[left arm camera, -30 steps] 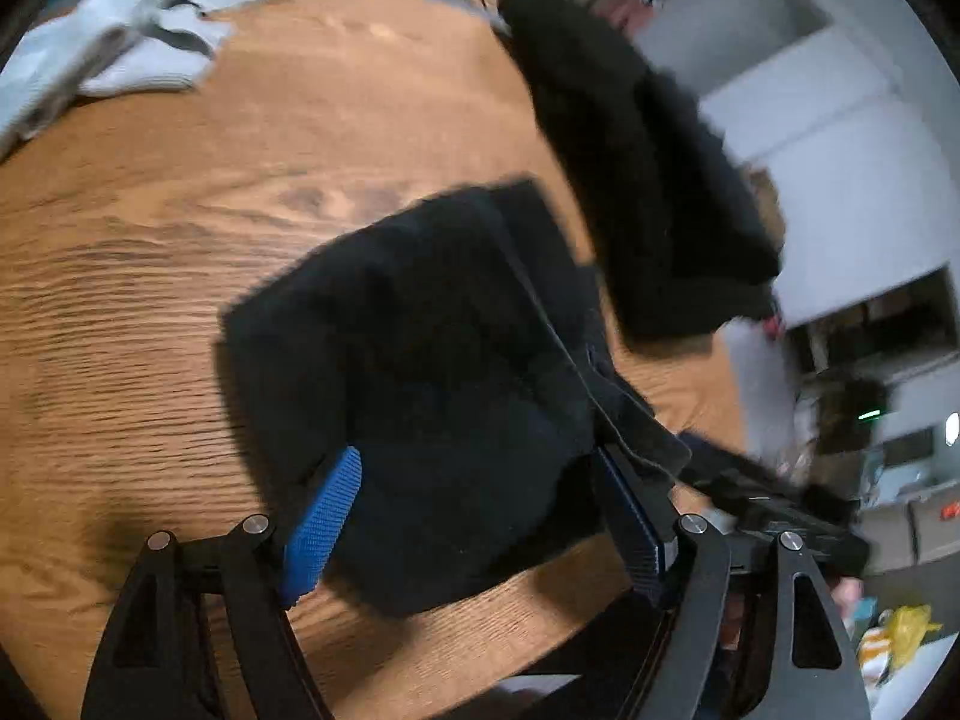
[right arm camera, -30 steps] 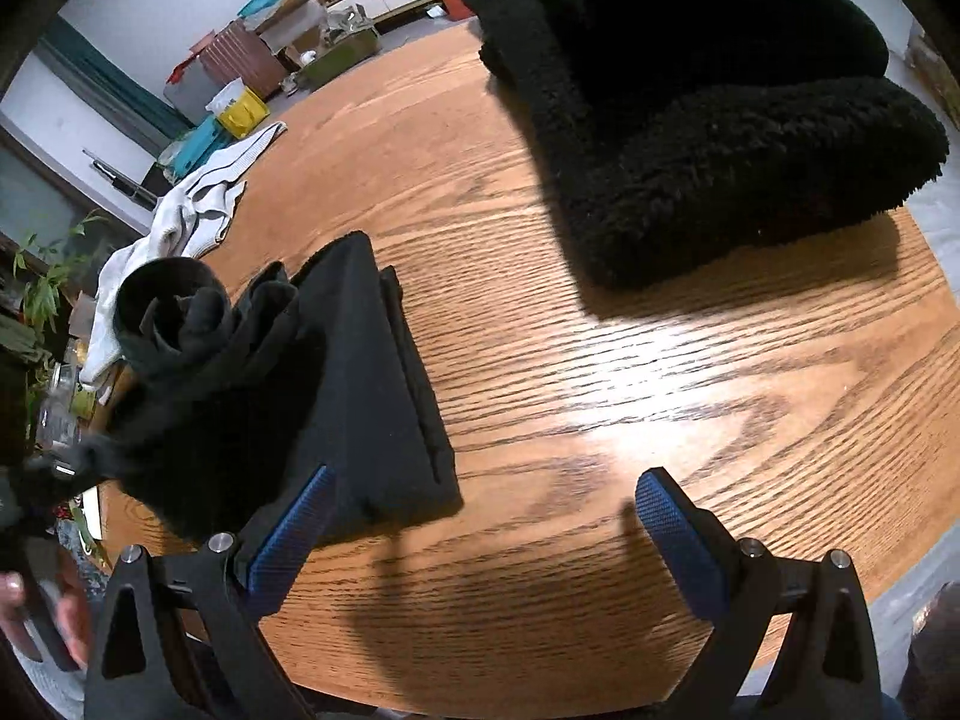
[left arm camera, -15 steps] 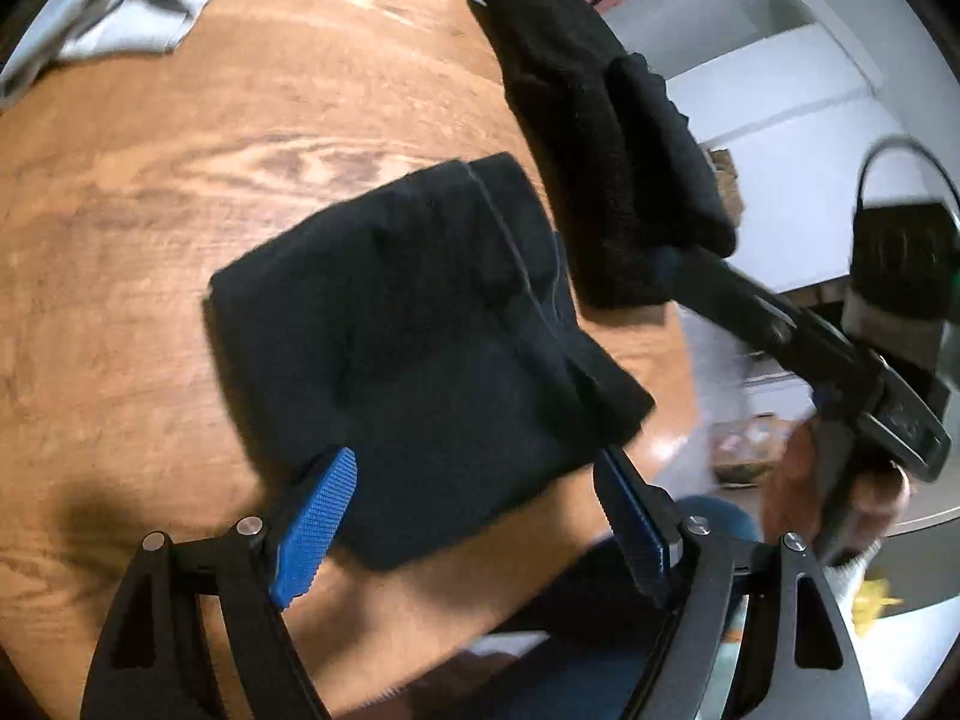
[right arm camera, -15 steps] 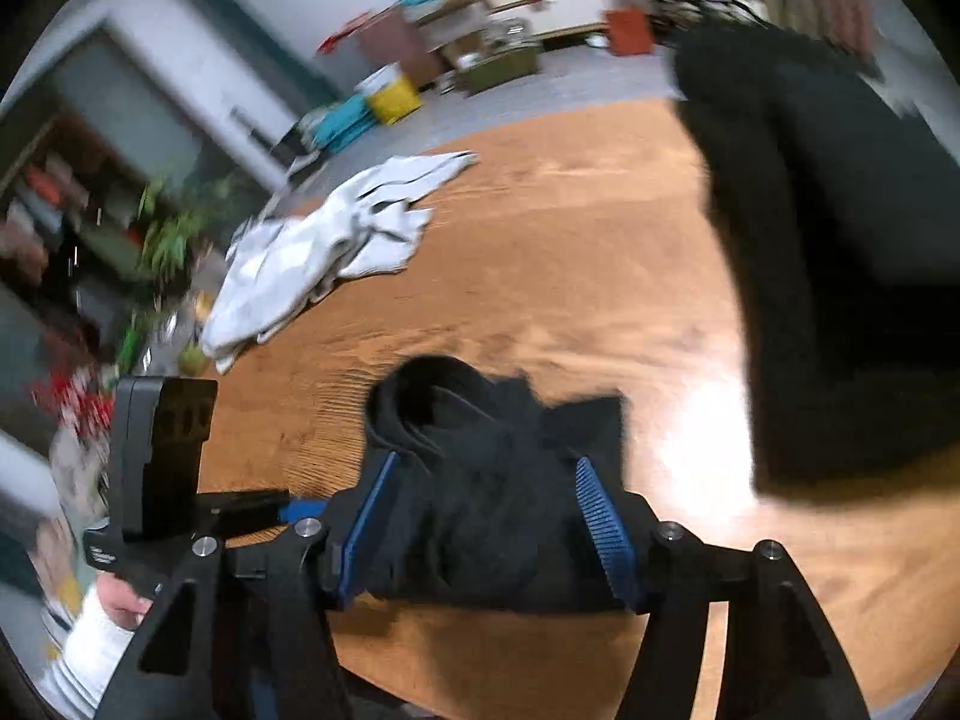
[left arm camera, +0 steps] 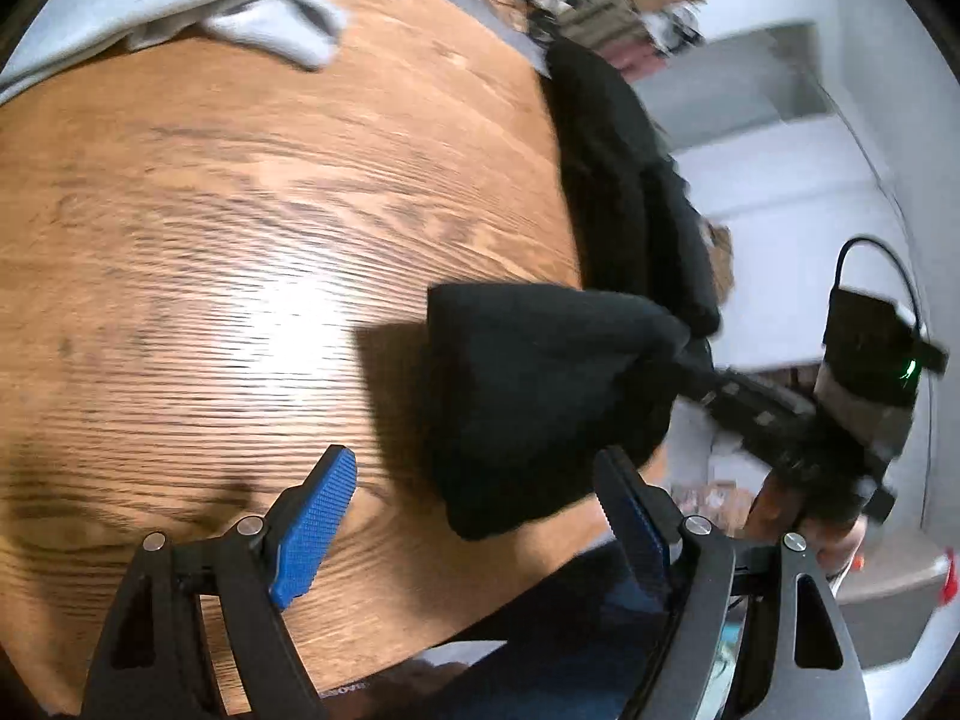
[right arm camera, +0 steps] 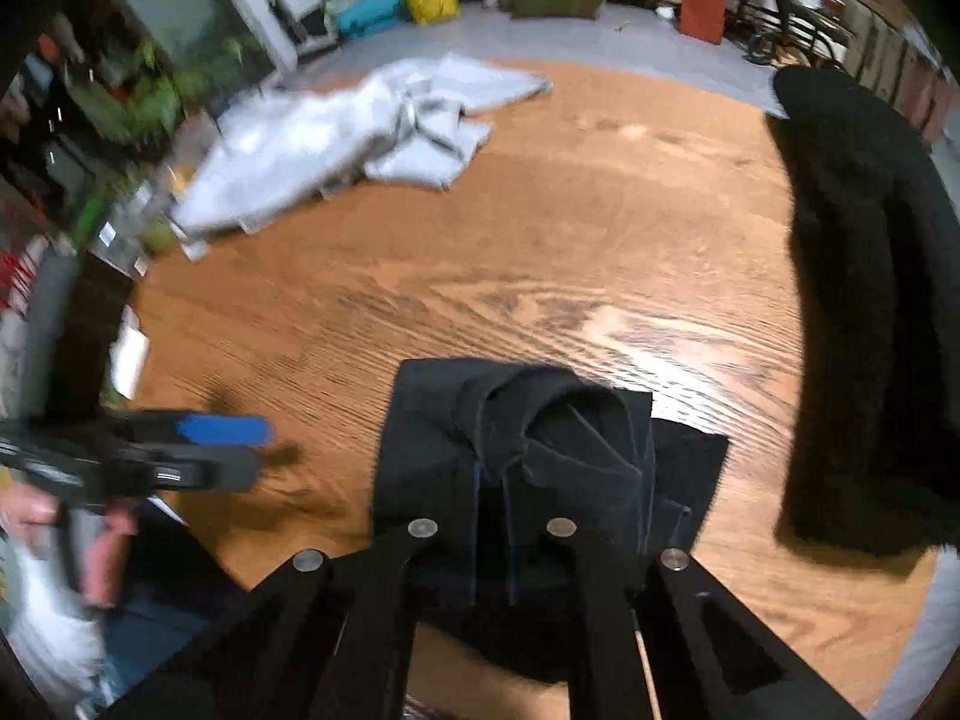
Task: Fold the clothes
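Right tool (right arm camera: 492, 516) clamped on garment (right arm camera: 540, 450) edge at desk (left arm camera: 240, 210) rim; left tool (left arm camera: 474, 504) apart, empty, just left of it.

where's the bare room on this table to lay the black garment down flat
The widest bare wood lies mid-table, between the grey clothes at the far left edge and the fleece pile on the right. It is crowded near the front edge, where the right gripper pinches the black garment.
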The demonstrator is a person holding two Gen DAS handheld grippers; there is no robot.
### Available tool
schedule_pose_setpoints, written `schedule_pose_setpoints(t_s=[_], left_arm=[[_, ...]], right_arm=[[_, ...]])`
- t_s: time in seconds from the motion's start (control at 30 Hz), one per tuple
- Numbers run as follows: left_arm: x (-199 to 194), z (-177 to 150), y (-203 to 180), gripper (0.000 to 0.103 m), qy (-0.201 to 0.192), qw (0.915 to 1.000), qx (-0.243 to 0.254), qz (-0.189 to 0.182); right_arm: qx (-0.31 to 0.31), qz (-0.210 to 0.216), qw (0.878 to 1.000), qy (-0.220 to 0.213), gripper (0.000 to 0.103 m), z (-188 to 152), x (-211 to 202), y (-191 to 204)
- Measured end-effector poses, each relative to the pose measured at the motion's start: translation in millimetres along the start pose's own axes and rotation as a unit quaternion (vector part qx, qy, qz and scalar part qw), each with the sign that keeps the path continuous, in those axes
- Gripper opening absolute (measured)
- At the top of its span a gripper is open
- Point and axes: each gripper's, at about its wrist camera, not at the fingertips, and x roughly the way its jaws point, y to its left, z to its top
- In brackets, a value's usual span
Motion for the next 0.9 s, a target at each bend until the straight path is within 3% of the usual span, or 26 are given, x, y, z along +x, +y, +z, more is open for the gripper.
schedule_pose_setpoints(t_s=[0.1,0.23,0.33,0.47,0.6,0.73,0.77,0.8,0.87,0.9], left_arm=[[20,1,-25,0.081,0.014,0.9991,0.039,0.0],[34,-1,-43,0.081,0.026,0.9976,0.062,0.018],[51,9,-48,0.081,0.022,0.9976,0.056,0.035],[64,38,-49,0.081,-0.02,0.9976,0.031,0.059],[97,71,-45,0.081,0.002,0.993,0.031,0.114],[132,82,-40,0.081,0.032,0.9924,0.016,0.118],[137,79,-43,0.081,0.035,0.992,0.021,0.119],[142,77,-45,0.081,0.037,0.9916,0.026,0.121],[145,74,-53,0.081,0.04,0.9901,0.046,0.126],[146,73,-56,0.081,0.038,0.9891,0.056,0.131]], right_arm=[[0.034,-0.001,0.999,-0.019,0.007,-3,-20,-25],[0.087,0.01,0.996,-0.007,0.008,-12,-2,-67],[0.111,0.023,0.993,0.0,0.008,-28,18,-87],[0.116,0.055,0.992,-0.004,0.008,-43,30,-95],[0.111,0.075,0.991,-0.017,0.008,-46,23,-100],[0.116,0.071,0.99,-0.022,0.005,-53,10,-108],[0.118,0.067,0.99,-0.022,0.008,-55,7,-111],[0.12,0.063,0.991,-0.023,0.029,-57,4,-113],[0.162,0.031,0.985,-0.042,0.056,-67,-8,-137],[0.177,0.007,0.983,-0.041,0.046,-70,-8,-149]])
